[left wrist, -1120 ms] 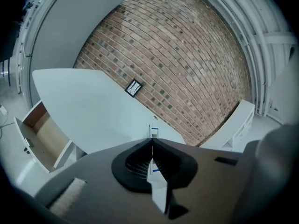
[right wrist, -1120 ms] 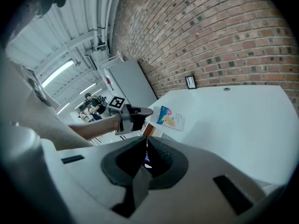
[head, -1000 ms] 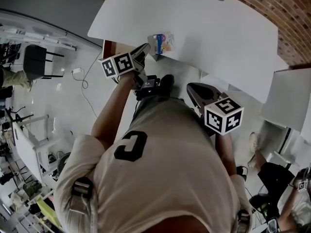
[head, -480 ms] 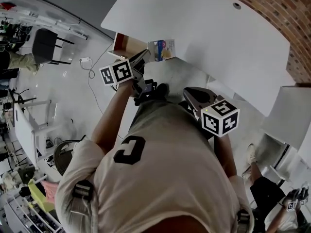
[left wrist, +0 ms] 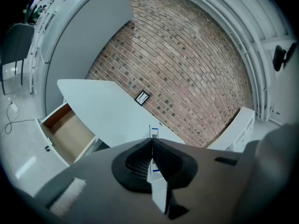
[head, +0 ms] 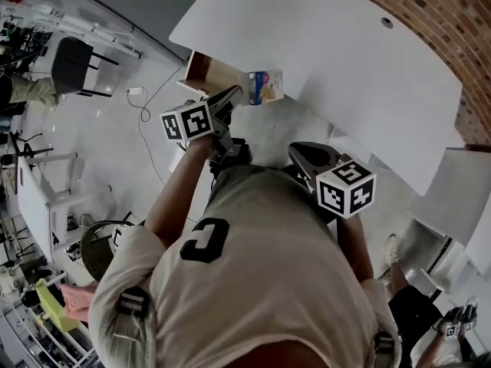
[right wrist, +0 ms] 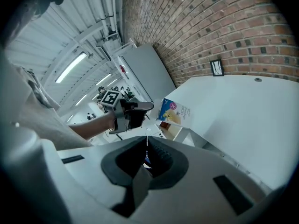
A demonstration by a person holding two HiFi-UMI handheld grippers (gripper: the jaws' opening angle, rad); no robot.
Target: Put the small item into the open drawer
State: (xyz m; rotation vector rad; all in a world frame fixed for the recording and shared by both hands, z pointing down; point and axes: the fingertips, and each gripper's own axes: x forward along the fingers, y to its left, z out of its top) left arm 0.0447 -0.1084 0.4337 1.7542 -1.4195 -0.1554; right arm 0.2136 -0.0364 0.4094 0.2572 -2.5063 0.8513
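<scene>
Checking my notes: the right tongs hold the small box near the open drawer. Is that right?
Not quite: it is the left tongs that hold the small box near the open drawer, as the left gripper view shows.

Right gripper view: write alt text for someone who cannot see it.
The left claw holds a small blue-and-yellow packet by its edge, near an open drawer under a white desk. The right claw, shut, fills the foreground; a brick wall stands behind.

Downward head and left gripper views share drawer (head: 204,70).
</scene>
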